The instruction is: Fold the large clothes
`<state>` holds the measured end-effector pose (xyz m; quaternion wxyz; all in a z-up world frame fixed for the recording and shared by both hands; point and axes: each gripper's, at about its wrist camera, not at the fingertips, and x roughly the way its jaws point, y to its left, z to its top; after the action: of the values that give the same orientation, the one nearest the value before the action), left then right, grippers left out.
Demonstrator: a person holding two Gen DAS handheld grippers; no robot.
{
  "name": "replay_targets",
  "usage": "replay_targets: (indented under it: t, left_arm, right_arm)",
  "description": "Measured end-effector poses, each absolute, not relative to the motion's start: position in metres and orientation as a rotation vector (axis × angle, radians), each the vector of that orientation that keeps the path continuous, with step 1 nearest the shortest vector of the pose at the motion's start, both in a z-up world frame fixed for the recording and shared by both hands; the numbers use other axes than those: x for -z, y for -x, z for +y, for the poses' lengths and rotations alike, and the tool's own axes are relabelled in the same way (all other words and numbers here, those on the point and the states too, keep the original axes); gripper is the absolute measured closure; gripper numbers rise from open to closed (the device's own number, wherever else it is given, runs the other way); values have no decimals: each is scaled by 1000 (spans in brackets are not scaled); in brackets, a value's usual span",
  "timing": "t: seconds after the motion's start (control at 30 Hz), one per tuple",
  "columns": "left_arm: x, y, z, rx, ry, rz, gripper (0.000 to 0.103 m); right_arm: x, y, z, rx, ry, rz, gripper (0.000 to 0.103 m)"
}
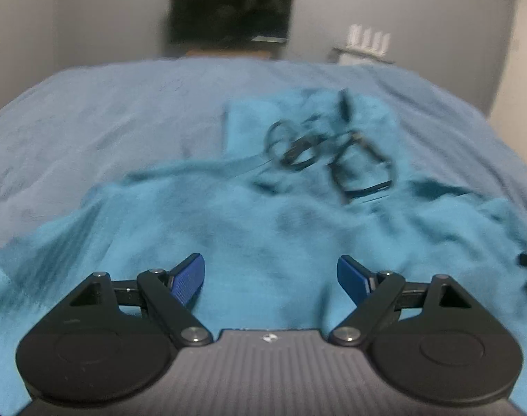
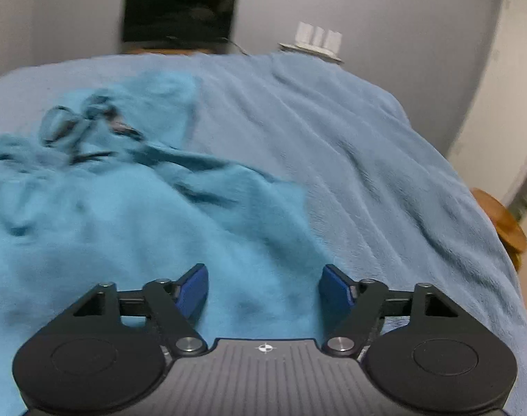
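Note:
A large turquoise garment (image 1: 263, 222) with a dark printed design (image 1: 329, 152) lies crumpled on a bed covered by a pale blue blanket (image 1: 107, 121). My left gripper (image 1: 270, 279) is open, its blue pads apart just above the garment's near part. In the right wrist view the same garment (image 2: 131, 215) fills the left half, over the blanket (image 2: 367, 145). My right gripper (image 2: 263, 286) is open above the garment's near right edge. Neither gripper holds cloth.
A dark TV screen (image 1: 230, 8) stands against the grey wall beyond the bed. A small shelf with white items (image 2: 315, 43) is to its right. A white door (image 2: 499, 69) and a wooden stool (image 2: 502, 225) are at the right of the bed.

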<state>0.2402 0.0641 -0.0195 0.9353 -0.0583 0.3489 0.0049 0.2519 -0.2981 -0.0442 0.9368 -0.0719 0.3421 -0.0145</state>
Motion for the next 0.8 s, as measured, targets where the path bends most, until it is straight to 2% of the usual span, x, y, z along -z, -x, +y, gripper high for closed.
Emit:
replay_targets:
  t: [0.23,0.33,0.67,0.8]
  left_arm:
    - [34,-258,94,-35,231,724,20]
    - [32,-260,92,-30,172,700,17]
    - [40,-278,97,-36,67,635,17]
    - [49,-287,97,-42,35,642,15]
  right_arm:
    - [-4,-287,-280,-193,-8,479,25]
    - [-12,-334,-262,-294,-47,484,25]
    - [35,-501,-251,-285,-267,583,25]
    - [58,-550,-253,-330,-430,616,20]
